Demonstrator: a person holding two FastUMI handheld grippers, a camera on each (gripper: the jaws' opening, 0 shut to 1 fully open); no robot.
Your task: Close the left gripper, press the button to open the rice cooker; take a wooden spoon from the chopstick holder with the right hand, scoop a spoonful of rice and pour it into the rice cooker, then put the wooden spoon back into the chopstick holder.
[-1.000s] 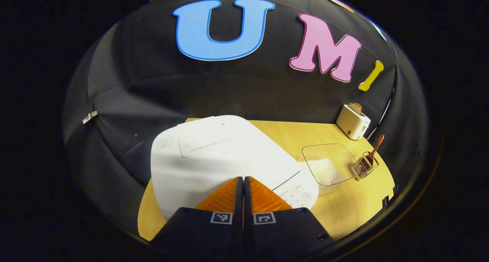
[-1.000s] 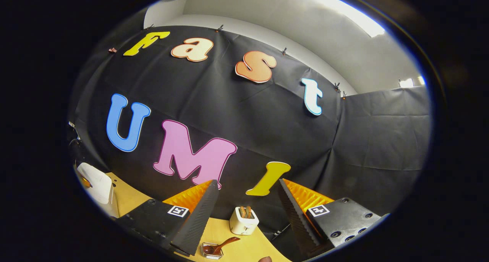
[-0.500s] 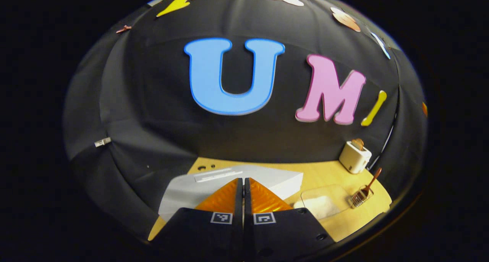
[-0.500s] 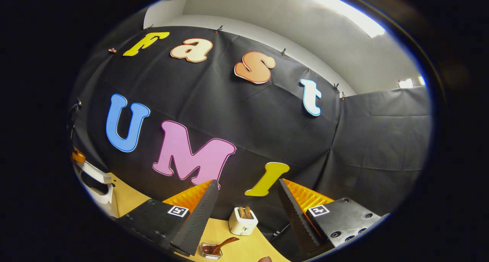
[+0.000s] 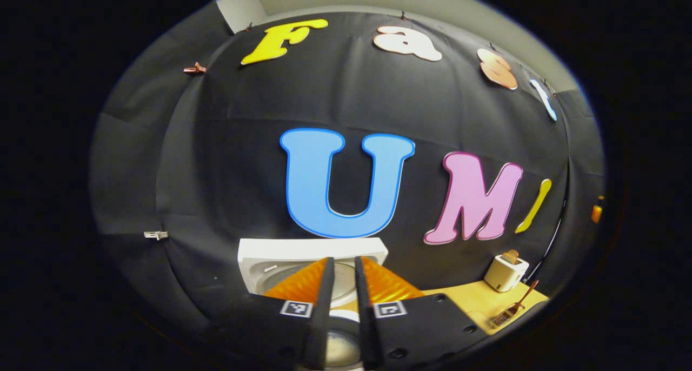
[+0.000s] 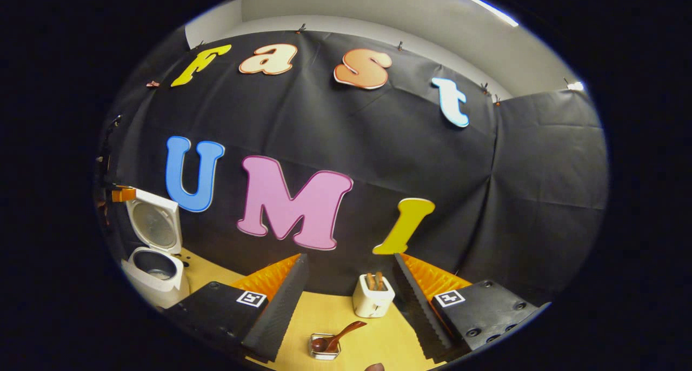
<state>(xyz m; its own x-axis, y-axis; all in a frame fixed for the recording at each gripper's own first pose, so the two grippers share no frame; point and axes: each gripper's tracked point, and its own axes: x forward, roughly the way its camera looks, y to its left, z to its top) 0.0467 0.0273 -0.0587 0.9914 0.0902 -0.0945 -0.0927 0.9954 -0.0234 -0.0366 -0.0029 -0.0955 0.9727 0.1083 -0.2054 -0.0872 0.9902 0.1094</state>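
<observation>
Wooden spoon (image 6: 338, 340) between right gripper (image 6: 350, 263) fingers, farther off

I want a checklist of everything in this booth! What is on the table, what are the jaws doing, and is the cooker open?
Surface: yellow wooden table, bare patches visible.
Job's things: white rice cooker open, lid upright; brown wooden spoon resting in the small wire chopstick holder.
Clutter: cream toaster with bread slices in it.
Grippers: left gripper, jaws slightly apart, holding nothing, in front of the raised lid; right gripper, jaws wide apart, empty, above the spoon.
Cables: dark cable behind the toaster.
Surroundings: black cloth wall.
</observation>
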